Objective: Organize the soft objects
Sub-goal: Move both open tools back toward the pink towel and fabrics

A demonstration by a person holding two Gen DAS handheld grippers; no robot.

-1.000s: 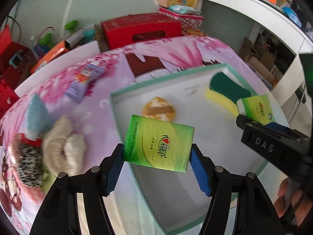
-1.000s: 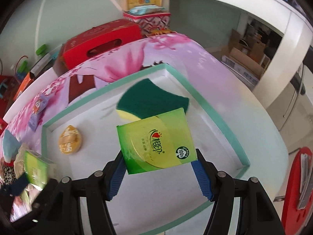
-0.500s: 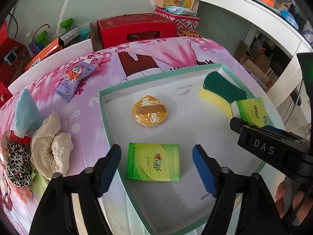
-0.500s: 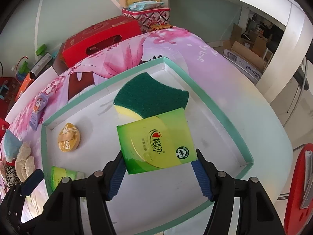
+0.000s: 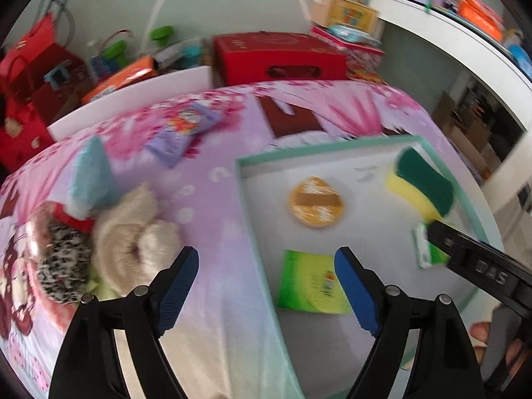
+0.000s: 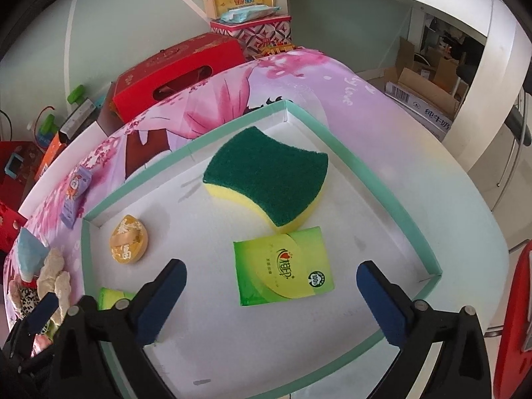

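A shallow white tray with a teal rim [image 6: 362, 166] [image 5: 247, 206] holds a green-and-yellow sponge [image 6: 269, 176] [image 5: 422, 183], an orange pouch [image 6: 128, 244] [image 5: 314, 201] and two green tissue packs. One pack [image 6: 282, 266] lies flat in front of my open, empty right gripper [image 6: 271, 296]. The other pack [image 5: 309, 282] [image 6: 111, 297] lies near the tray's left rim. My left gripper [image 5: 266, 286] is open and empty, above the tray's left rim. A cream fluffy item [image 5: 133, 236], a leopard-print item [image 5: 61, 262], a light blue cloth [image 5: 91, 176] and a purple packet [image 5: 183, 131] lie on the pink floral cloth.
A red box [image 5: 279, 58] [image 6: 179, 73] and a patterned box with a yellow bag [image 6: 246, 10] stand behind the table. Red bags and clutter [image 5: 40, 73] are at far left. A white counter [image 5: 465, 40] runs along the right. The table's edge curves at right.
Both grippers opened and let go of their green tissue packs, which now lie flat in the tray. The left gripper has swung left, toward the cloth items.
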